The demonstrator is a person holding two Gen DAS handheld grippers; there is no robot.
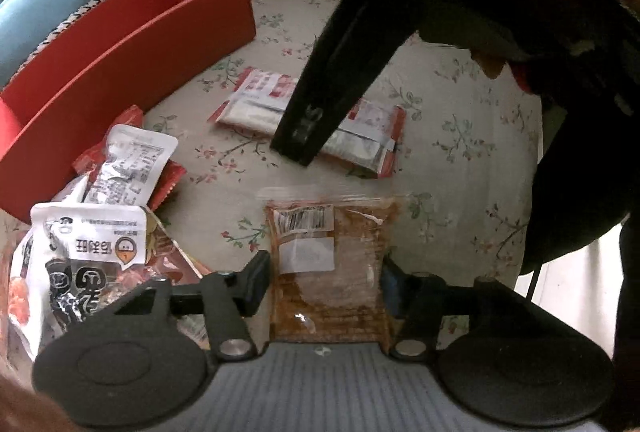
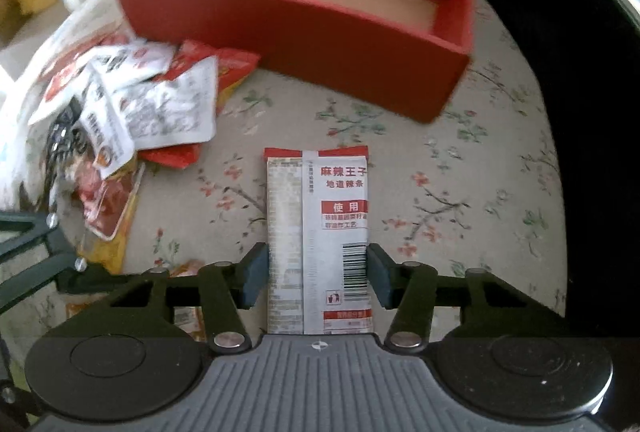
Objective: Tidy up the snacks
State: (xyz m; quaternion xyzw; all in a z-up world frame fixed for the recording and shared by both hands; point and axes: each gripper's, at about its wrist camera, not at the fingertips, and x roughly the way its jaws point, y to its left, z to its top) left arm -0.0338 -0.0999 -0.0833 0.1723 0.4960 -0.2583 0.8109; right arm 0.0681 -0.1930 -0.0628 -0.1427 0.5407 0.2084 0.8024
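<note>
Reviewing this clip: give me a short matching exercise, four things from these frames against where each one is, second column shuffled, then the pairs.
Things:
1. clear packet of brown snack
2. white-and-red packet
3. red box
4. heap of packets

Places:
A. beside the box's front wall, loose
B. between the right tongs
C. far side of the floral cloth, nothing inside
D. between the left tongs

Pairs: 1-D, 2-B, 3-C, 4-A

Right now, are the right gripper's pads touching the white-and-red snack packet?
Touching. In the right wrist view, both pads of the right gripper sit flush against the long edges of the white-and-red snack packet, with no gap on either side.
</note>
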